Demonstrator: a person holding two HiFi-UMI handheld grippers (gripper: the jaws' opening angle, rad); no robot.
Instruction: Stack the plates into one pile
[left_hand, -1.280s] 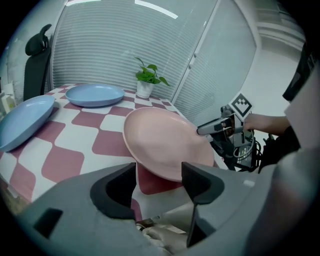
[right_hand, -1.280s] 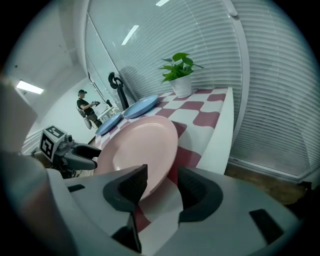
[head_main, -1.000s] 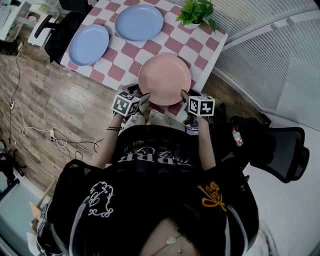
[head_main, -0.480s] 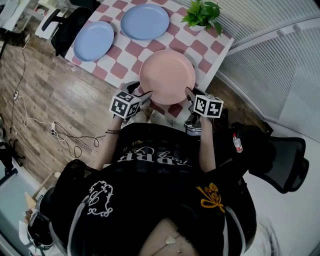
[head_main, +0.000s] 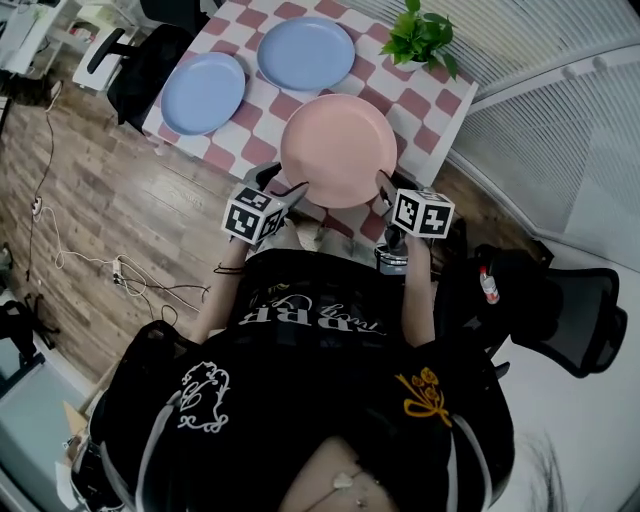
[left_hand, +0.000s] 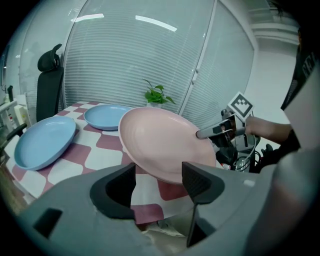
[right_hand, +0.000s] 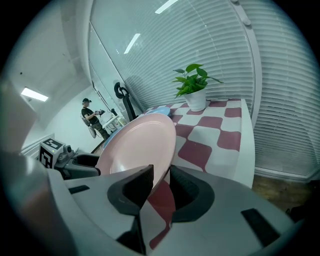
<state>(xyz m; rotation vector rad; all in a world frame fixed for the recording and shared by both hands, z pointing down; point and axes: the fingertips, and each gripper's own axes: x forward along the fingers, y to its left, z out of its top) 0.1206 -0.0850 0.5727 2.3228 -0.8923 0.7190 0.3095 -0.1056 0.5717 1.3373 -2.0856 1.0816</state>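
A checkered table stands by a slatted blind wall, with a potted plant at its far corner and two blue plates on its far side, one nearer the left edge and one further back, lying near each other but not touching. A black office chair sits to the person's right, and loose cables trail over the wooden floor on the left. Nothing lies between the pink plate and the blue plates except bare tablecloth. The pink plate is at the table's near edge, overhanging it toward the person, and looks tilted with its underside showing above the cloth. The right gripper has that plate's right rim between its jaws, which are closing with a pad against each face of the rim. The left gripper is released, its jaws wide apart at the plate's near left rim, not pressing on it.
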